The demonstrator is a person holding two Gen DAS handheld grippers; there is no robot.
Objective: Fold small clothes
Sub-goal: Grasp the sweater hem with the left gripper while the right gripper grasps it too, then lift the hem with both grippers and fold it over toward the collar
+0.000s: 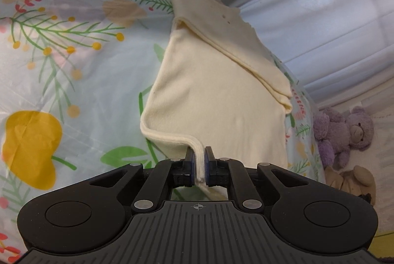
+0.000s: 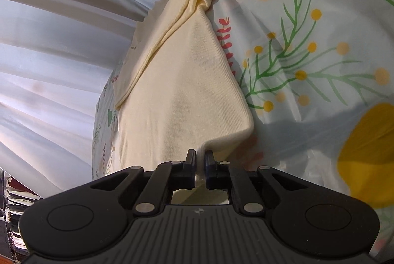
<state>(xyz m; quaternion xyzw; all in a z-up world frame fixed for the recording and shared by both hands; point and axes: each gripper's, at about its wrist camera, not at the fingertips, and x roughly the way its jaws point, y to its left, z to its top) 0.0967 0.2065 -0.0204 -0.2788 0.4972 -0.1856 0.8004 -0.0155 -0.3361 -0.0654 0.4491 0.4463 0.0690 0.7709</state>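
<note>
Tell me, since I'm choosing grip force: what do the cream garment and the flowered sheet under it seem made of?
The cream garment looks like soft matte cotton knit: fine ribbing shows, and its edge bends limply where the left gripper and right gripper pinch it. The flowered sheet looks smoother, maybe plastic or coated cloth: it has a faint sheen and sharp creases.

Cream garment (image 1: 216,101): soft fine-ribbed knit cloth, matt. Floral cover (image 1: 73,82) on the desk: smooth, slightly glossy sheet (plastic-looking, creased). Left gripper (image 1: 200,163): matt black plastic, shiny metal rivets. Purple teddy bear (image 1: 344,131): fuzzy plush.
</note>
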